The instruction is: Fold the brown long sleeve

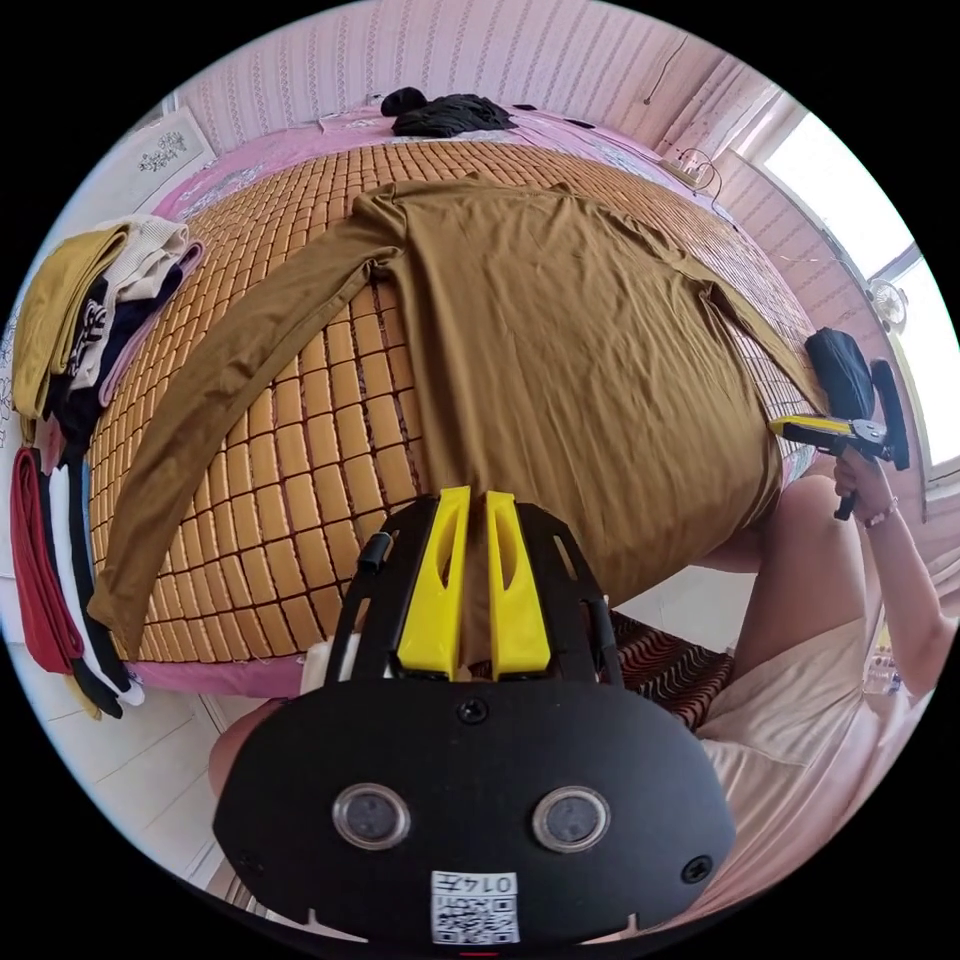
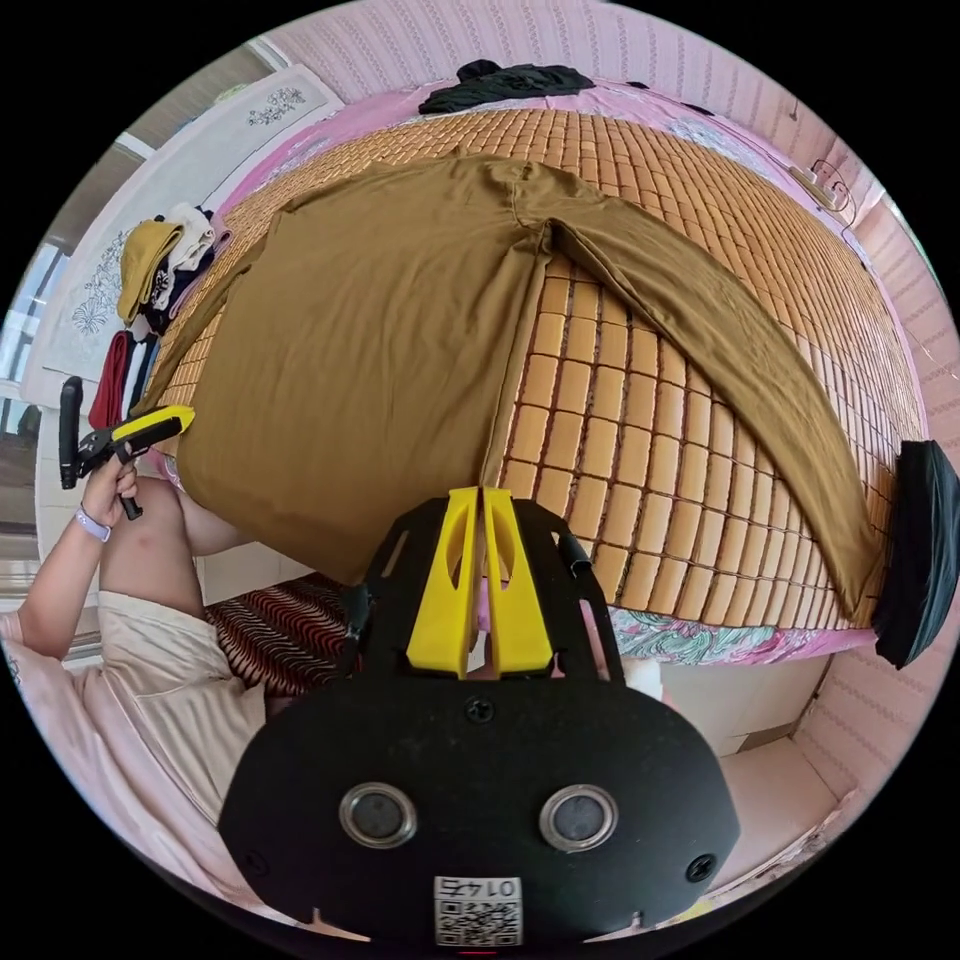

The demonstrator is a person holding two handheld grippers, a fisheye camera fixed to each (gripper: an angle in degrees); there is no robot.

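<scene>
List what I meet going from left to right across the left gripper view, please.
Pile of folded clothes → left sleeve of the brown shirt → left tool → shirt body → right tool.

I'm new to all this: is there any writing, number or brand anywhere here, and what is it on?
Nothing can be quoted with confidence.
On the left gripper, a white sticker on its black body: a square code and a few characters, mirrored and too small to read.
On the right gripper, a like white sticker: also unreadable.
On the brown long-sleeved shirt: no print.
</scene>
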